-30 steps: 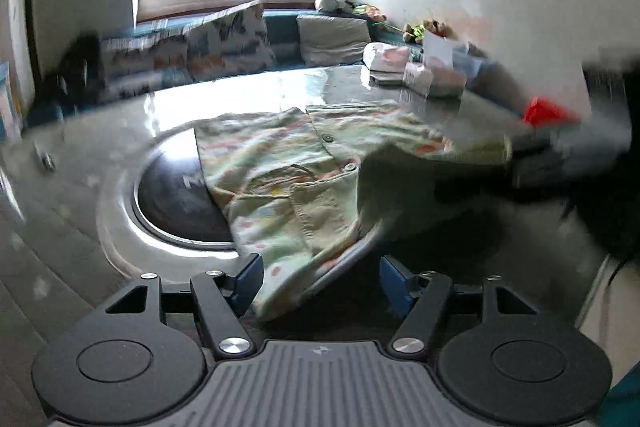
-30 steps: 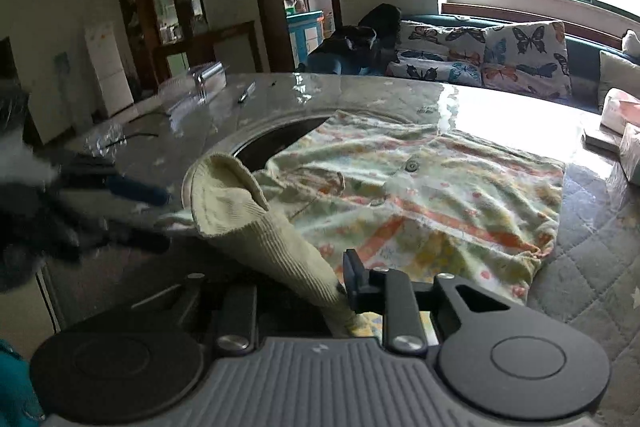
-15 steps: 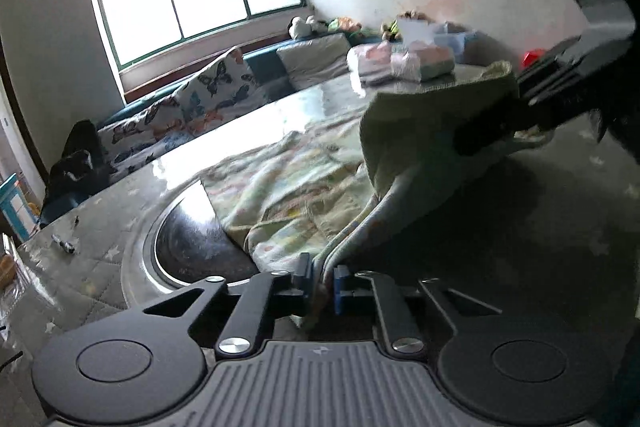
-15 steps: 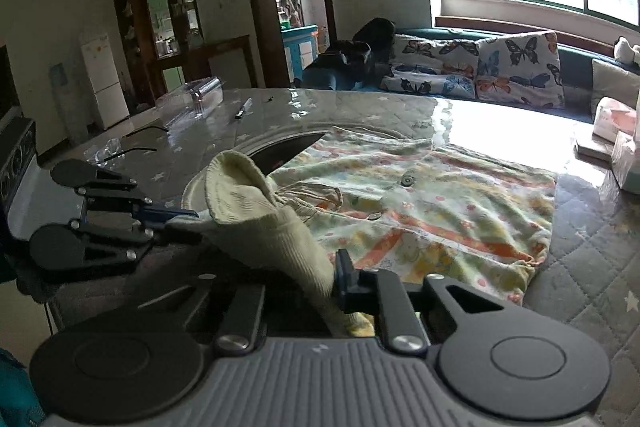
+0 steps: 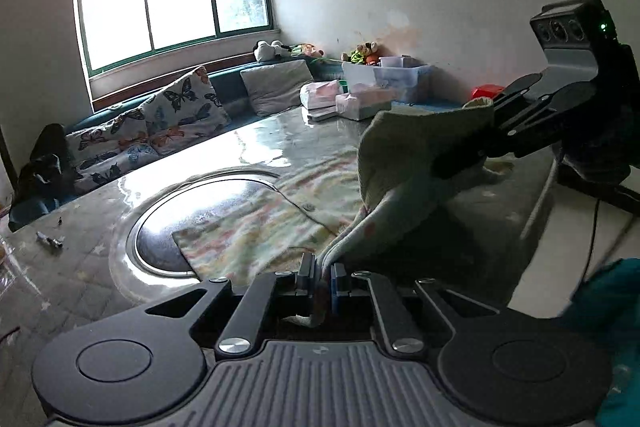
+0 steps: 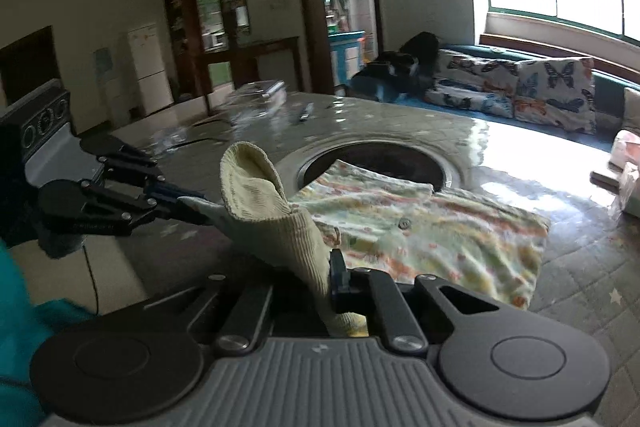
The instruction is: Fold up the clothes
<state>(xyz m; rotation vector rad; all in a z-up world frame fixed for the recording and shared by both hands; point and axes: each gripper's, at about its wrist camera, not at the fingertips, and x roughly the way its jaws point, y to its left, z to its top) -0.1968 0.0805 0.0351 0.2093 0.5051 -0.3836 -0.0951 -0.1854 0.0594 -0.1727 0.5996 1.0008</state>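
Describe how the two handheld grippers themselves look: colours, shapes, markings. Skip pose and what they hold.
Both the left gripper and right gripper have matte black linkage arms with silver screws, round black discs at each side, a ribbed grey body, and blue fingertip pads. A green light glows on the right unit, seen from the left wrist view.

We see a grey table (image 6: 580,291) with a star-quilted cover and a round dark inset (image 6: 380,163) at centre frame, bearing the floral shirt (image 6: 440,239) across the middle, clear plastic clutter (image 6: 256,95) at upper left, and tissue packs (image 5: 360,103) in the left view's upper right.
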